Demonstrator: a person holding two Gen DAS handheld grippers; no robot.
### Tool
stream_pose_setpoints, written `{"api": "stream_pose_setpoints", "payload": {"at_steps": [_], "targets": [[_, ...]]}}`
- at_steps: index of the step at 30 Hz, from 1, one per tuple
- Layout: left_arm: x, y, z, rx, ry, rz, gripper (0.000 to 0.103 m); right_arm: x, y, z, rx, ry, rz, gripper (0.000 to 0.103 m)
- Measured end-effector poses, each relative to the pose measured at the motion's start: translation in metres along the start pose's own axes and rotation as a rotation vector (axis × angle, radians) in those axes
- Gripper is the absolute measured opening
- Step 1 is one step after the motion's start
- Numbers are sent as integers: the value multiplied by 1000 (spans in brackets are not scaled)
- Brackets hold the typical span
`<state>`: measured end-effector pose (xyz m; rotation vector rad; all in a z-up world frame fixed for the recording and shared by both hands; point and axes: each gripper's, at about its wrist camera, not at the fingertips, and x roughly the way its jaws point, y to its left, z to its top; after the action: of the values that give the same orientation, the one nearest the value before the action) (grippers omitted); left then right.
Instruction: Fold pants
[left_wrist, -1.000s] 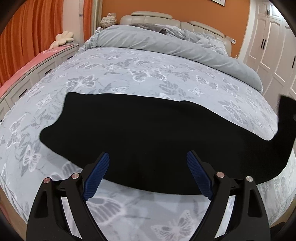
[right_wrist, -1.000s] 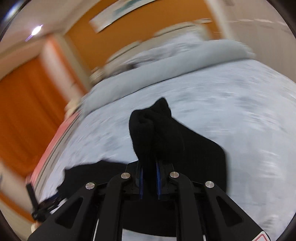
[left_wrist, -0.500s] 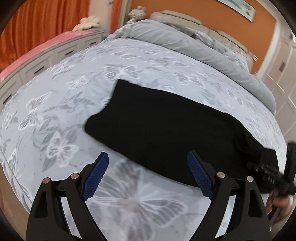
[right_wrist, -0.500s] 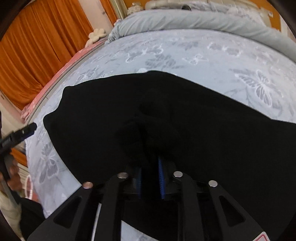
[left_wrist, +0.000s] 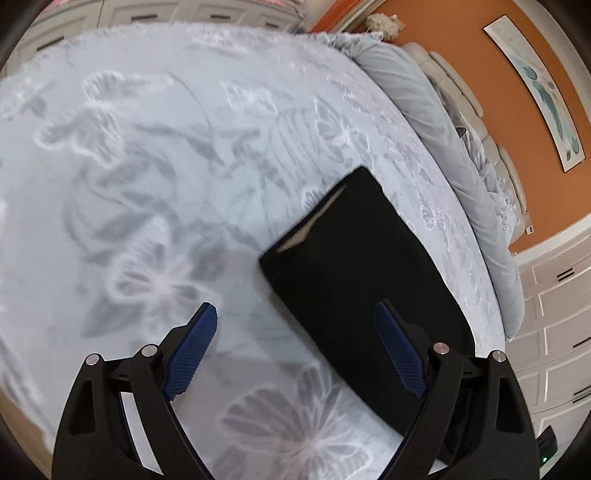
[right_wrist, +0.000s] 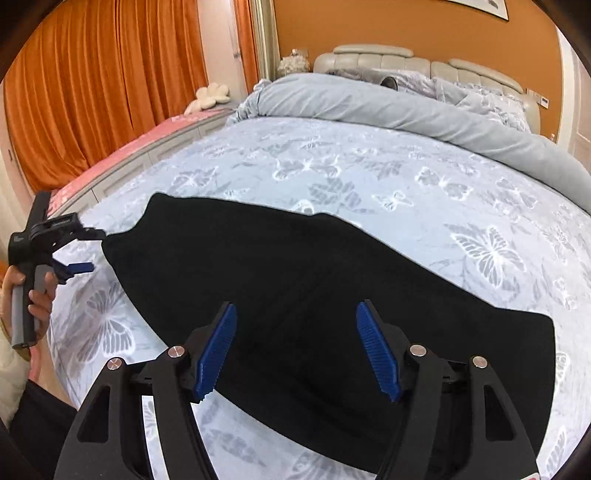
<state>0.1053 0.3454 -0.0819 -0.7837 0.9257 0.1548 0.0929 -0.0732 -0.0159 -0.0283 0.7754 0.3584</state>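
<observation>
The black pants (right_wrist: 295, 266) lie flat as a long folded band across the butterfly bedspread (right_wrist: 369, 166). My right gripper (right_wrist: 296, 305) hovers over their near edge. Its jaws are opening, and the blue pads stand apart with no cloth pinched between them. In the left wrist view the pants (left_wrist: 362, 277) show one squared end with a thin pale slit along its edge. My left gripper (left_wrist: 294, 305) is open just above that end's near corner, touching nothing. The right wrist view shows the left gripper (right_wrist: 98, 249) at the pants' left tip, held by a hand (right_wrist: 33, 291).
A rolled grey duvet (right_wrist: 406, 110) and a padded headboard (right_wrist: 373, 55) close off the far end of the bed. Orange curtains (right_wrist: 103, 81) and a pink-topped drawer unit (right_wrist: 147, 144) run along the left side. White wardrobe doors (left_wrist: 554, 314) stand to the right.
The right gripper carried the bunched pant end across, laid it down and let go as its jaws parted. The left gripper swung toward the pants' left end and rolled, staying open.
</observation>
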Motion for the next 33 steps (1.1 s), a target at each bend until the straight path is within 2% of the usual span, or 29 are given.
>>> {"api": "stream_pose_setpoints", "payload": {"at_steps": [2, 7, 8, 9, 10, 11, 12, 15, 19, 27, 29, 33], "targets": [[19, -2, -1, -13, 31, 8, 85, 2, -1, 1, 12, 5, 4, 66], [27, -10, 2, 4, -32, 19, 86, 5, -6, -1, 35, 7, -12, 66], [27, -9, 2, -2, -42, 9, 79, 5, -9, -2, 41, 7, -19, 66], [28, -9, 3, -5, -52, 0, 68, 6, -13, -2, 60, 8, -29, 66], [31, -9, 4, 1, -45, -34, 38, 7, -17, -2, 81, 9, -35, 66], [38, -8, 7, -1, -17, -53, 18, 8, -20, -1, 98, 11, -37, 66], [44, -3, 8, -36, 14, -100, 17, 10, -27, -1, 135, 19, -35, 66], [41, 6, 11, -109, 10, -157, 14, 14, -42, -3, 205, 44, -36, 66], [22, -23, 14, -26, -49, -176, 13, 16, -63, -6, 290, 62, -59, 66], [-39, -140, 0, 172, -171, -360, 13, -5, -83, -6, 363, 7, -86, 66], [-50, -177, -15, 228, -186, -410, 13, -13, -88, -7, 369, -4, -91, 66], [-61, -239, -53, 356, -192, -431, 13, -34, -105, -10, 389, -36, -117, 66]]}}
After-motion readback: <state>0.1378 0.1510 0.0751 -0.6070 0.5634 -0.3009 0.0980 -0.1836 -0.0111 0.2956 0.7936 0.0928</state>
